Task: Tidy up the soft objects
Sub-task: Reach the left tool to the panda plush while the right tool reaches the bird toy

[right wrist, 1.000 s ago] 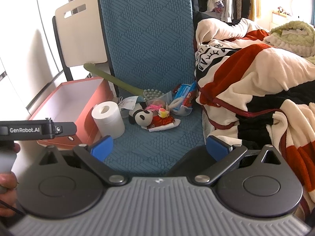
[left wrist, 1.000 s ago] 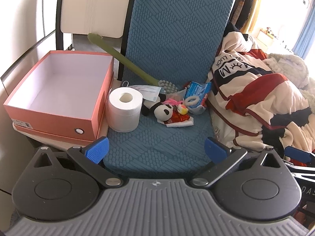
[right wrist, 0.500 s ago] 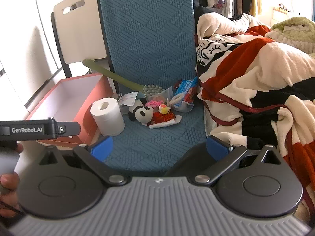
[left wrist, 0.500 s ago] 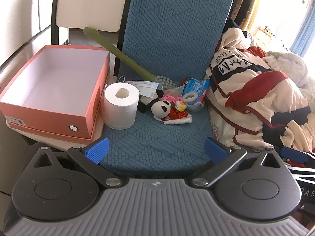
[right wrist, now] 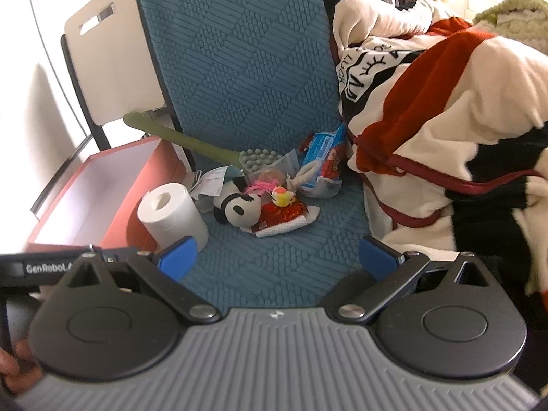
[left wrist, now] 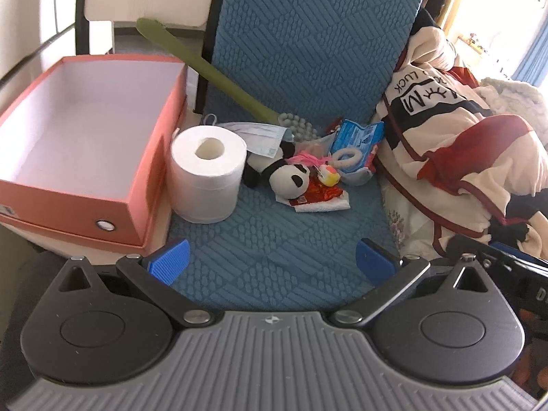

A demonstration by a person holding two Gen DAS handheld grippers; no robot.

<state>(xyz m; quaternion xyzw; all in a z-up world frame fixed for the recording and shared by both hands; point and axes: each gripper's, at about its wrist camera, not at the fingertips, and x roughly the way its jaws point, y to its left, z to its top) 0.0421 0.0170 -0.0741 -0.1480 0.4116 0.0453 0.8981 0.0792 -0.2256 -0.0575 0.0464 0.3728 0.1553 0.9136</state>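
Jaws of both the left gripper point(left wrist: 272, 260) and right gripper point(right wrist: 277, 255) stand wide apart, holding nothing. From left: empty orange box point(left wrist: 82, 130), toilet roll point(left wrist: 207, 178), panda plush point(left wrist: 289, 178) among small items on the blue cushion point(left wrist: 274, 250), striped blanket point(left wrist: 459, 157).

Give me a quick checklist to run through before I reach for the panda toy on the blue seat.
1. Left tool open and holding nothing: ok.
2. Right tool open and holding nothing: ok.
3. Panda toy in plain sight on the blue seat: ok.
4. Panda free of its neighbours: not ok; it touches the red pouch and a face mask lies over its back end.
5. Orange box open with nothing in it: ok.
6. Toilet roll clear of the way from panda to box: not ok; it stands upright between them.
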